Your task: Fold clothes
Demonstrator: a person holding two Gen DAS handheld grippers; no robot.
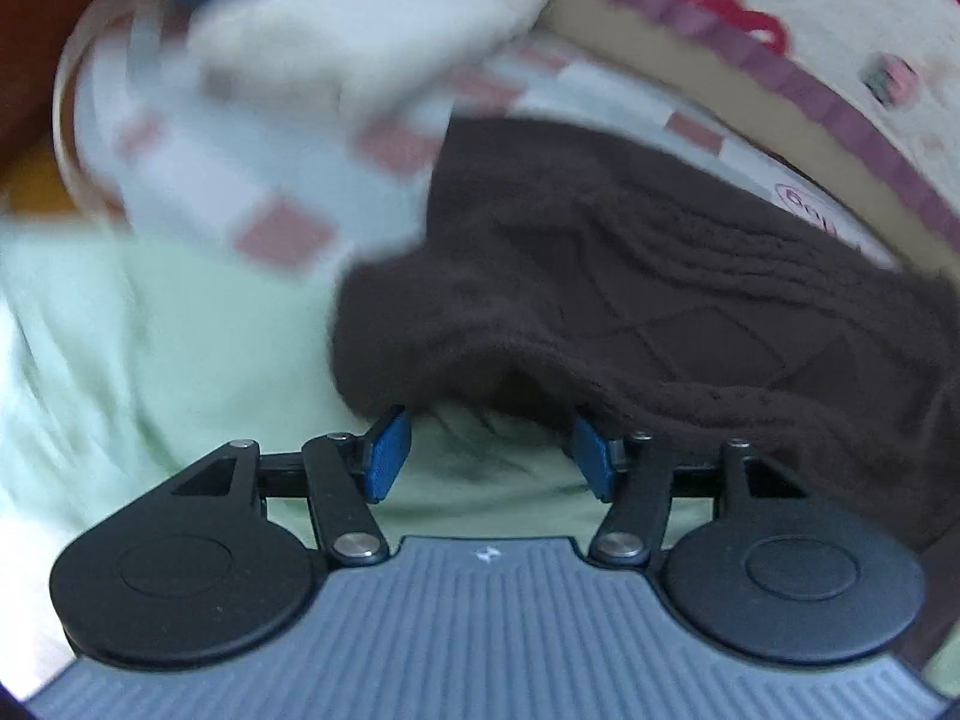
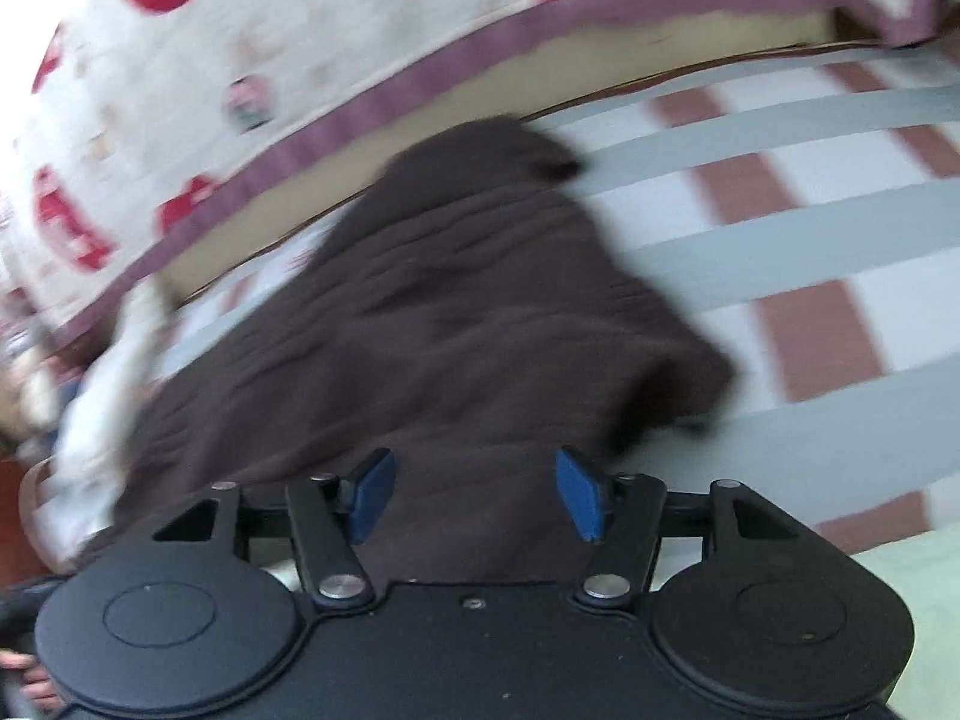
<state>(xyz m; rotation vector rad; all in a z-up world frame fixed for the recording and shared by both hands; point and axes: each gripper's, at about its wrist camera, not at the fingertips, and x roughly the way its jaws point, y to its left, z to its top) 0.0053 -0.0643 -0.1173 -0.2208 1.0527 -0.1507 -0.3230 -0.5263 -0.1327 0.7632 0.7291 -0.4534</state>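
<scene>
Left wrist view: the left gripper (image 1: 489,456) is pointing down at a dark brown knitted sweater (image 1: 630,276), which is lying on a checked sheet (image 1: 198,180) of pale blue, white and dusty red squares. The blue pads (image 1: 387,456) are standing apart and pressing on nothing; the sweater's near hem is arching just beyond the fingertips, with a pale green cloth (image 1: 150,360) showing in the gap between them. Beyond the sweater, a cream cover with red motifs and a purple border (image 1: 750,54) is curving along the far side. A blurred white cloth (image 1: 360,36) is lying past the sweater's far left corner.

Right wrist view: the right gripper (image 2: 477,495) is also released, its pads (image 2: 375,495) spread wide directly over the near part of the brown sweater (image 2: 432,312), clamping nothing. The checked sheet (image 2: 810,252) is stretching away to the sweater's right, the red-patterned cover (image 2: 240,60) sitting beyond it. The picture is smeared.

To fold well, each gripper probably needs to pinch a single clean layer of the sweater's near hem, one toward each corner, avoiding the green cloth beneath. Lifting both ends evenly should keep the loose knit from sagging or bunching.
</scene>
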